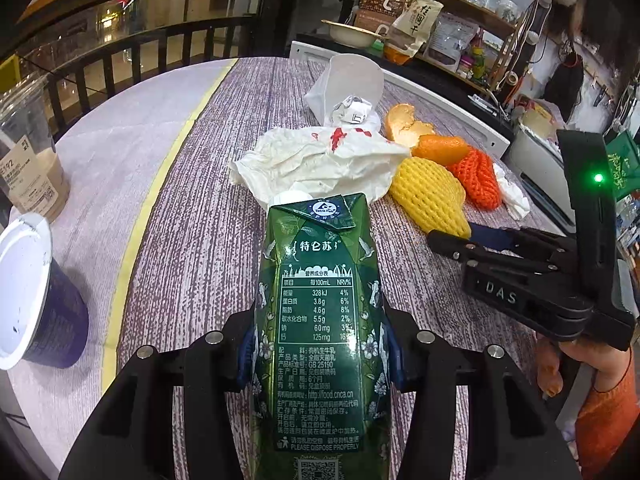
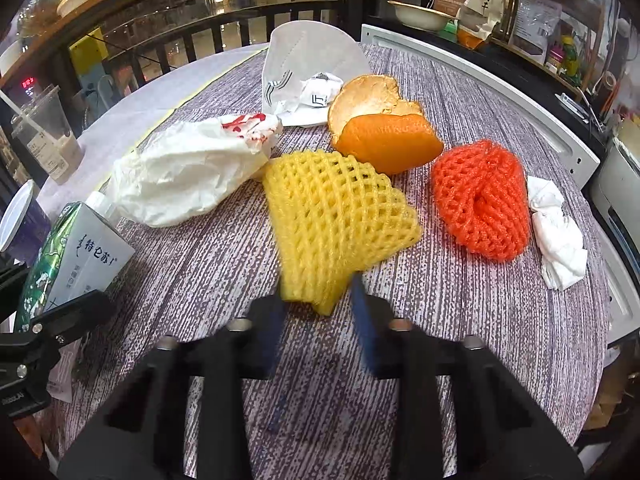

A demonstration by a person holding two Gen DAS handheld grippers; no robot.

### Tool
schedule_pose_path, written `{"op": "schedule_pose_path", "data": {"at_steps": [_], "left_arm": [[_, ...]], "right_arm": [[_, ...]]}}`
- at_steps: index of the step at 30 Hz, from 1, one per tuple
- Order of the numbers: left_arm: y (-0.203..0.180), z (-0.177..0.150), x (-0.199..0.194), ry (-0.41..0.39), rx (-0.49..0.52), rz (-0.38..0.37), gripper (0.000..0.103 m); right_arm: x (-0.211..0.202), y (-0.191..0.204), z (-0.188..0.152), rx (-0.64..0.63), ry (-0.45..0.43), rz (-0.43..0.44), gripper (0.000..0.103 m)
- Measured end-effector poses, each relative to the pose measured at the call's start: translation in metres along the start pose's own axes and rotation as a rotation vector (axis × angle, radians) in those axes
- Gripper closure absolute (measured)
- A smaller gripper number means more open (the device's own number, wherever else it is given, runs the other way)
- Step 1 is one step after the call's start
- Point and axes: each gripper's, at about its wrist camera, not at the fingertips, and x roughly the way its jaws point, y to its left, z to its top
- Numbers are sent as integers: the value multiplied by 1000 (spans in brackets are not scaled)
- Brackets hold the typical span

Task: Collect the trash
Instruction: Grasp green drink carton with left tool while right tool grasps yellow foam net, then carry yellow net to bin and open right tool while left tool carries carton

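The left gripper (image 1: pixel 320 352) is clamped on a green milk carton (image 1: pixel 320 320), its blue pads pressing both sides of the carton, which points toward 12 o'clock in the left wrist view. The right gripper (image 2: pixel 318 316) has its blue fingers (image 2: pixel 366 320) on either side of the near corner of a yellow foam net (image 2: pixel 336 220); the view is blurred and the grip cannot be told for certain, though the net's corner sits squeezed between them. On the purple-streaked table (image 2: pixel 460 320), at 12 o'clock from the net, lies orange peel (image 2: pixel 384 128); at 2 o'clock an orange foam net (image 2: pixel 480 200) with a crumpled tissue (image 2: pixel 558 236) just beside it; at 10 o'clock a white wrapper (image 2: pixel 188 172); at 11 o'clock a white face mask (image 2: pixel 308 68).
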Motion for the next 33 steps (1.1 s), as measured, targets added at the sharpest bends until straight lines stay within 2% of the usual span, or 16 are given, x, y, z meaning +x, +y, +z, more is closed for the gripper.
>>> {"op": "schedule_pose_path", "data": {"at_steps": [3,7,17,27,33], "left_arm": [[1,-4,-7,-13,-7,-14,54],[-4,-11,-17,-39,16,-5,54],[-21,-31,-41,-79,45,-57,54],[-56,-41,-49,-91,89,-134,54],[-98,-47,-48,-124,173,-170,54]], "right_arm": [[-5,-3,-6,0,-5,17,88],[-15,-7,-16,11,-22,30,88],[-64,-34,-59,68,-99,39,88],[-126,-83,-108,185,-247,0,88],[-147,-115,-139,261,-307,-68,88]]}}
